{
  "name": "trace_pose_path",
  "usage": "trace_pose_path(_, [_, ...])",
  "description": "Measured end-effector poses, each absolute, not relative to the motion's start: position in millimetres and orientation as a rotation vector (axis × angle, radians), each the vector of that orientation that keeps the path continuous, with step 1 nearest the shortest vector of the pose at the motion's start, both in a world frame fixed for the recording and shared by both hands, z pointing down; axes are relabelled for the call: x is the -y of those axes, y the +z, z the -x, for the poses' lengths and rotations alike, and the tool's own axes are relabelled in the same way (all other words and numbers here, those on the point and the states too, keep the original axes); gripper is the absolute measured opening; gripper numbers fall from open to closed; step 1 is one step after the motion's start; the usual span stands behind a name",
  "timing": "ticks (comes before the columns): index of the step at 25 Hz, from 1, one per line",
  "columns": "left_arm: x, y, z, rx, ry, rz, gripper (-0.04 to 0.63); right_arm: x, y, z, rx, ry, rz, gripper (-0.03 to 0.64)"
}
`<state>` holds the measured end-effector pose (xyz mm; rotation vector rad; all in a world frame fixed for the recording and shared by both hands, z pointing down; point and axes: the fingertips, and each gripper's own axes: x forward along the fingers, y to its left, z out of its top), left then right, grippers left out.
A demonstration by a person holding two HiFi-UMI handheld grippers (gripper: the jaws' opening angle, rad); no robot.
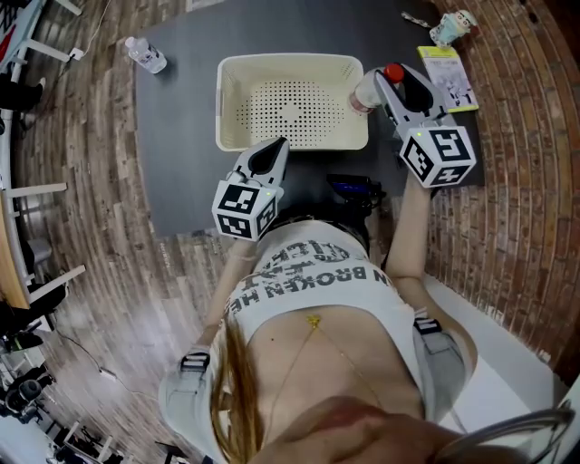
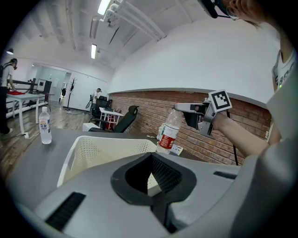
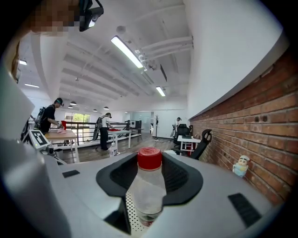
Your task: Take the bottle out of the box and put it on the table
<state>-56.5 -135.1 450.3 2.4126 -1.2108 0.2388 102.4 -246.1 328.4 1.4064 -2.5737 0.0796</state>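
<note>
A clear plastic bottle (image 1: 364,94) with a red cap (image 1: 392,72) is held by its neck in my right gripper (image 1: 384,86), at the right rim of the white perforated box (image 1: 234,109). Seen from the left gripper view, the bottle (image 2: 168,133) hangs tilted beyond the box's (image 2: 88,151) right side, under the right gripper (image 2: 187,110). The right gripper view shows the bottle (image 3: 148,193) upright between the pads, with its cap (image 3: 149,159) on top. My left gripper (image 1: 275,148) rests at the box's near rim, its tips together with nothing between them.
The box sits on a dark grey table (image 1: 181,118). A second water bottle (image 1: 145,54) stands at the table's far left corner. A leaflet (image 1: 448,78) and a small figurine (image 1: 453,26) lie near the brick wall on the right. People work at desks in the background.
</note>
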Motion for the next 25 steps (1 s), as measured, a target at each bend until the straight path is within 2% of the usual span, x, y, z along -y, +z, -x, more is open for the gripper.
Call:
trace_pose_path(13, [135.6,454.7,46.2,1.172,0.259,-2.422,0.003,242.2,325.0,-186.3,2.437,0.101,-1.671,0.156])
trace_pose_path(25, [134.3,455.6,43.9,1.167,0.275,-2.421,0.003,239.9,332.5,-205.1,2.396,0.126,-1.723,0.156])
